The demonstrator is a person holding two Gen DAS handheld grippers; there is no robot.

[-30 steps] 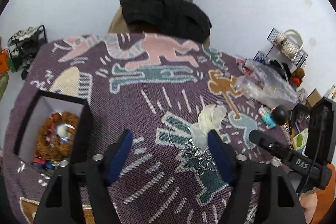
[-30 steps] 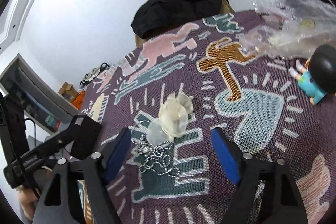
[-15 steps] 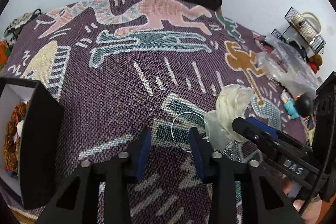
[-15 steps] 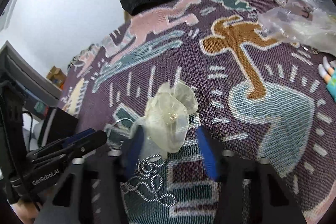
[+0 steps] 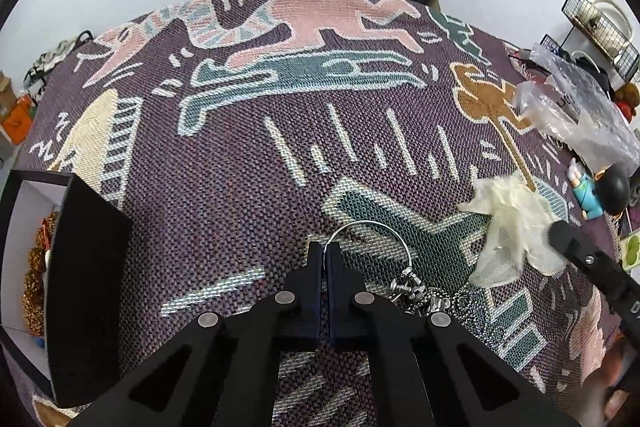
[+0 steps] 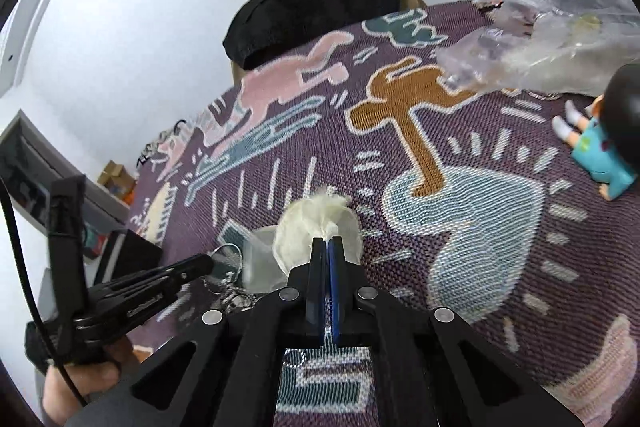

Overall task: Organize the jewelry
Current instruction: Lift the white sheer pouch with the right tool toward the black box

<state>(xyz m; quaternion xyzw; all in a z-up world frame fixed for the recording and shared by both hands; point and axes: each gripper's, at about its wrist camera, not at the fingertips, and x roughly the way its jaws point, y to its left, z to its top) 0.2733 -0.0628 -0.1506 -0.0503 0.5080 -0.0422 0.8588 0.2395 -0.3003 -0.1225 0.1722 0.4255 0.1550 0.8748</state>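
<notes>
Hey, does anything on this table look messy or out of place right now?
Yes. A silver chain lies tangled in a loose heap beside the sheer pouch rather than stored. A crumpled clear plastic bag and a toy figure on its side clutter the far right edge.

Just ahead of the left gripper, a thin silver wire hoop is lying on the woven purple figure-patterned tablecloth. A sheer cream organza pouch is sitting right of it, the open black jewellery box far left, the small black-haired toy figurine farther right.
</notes>
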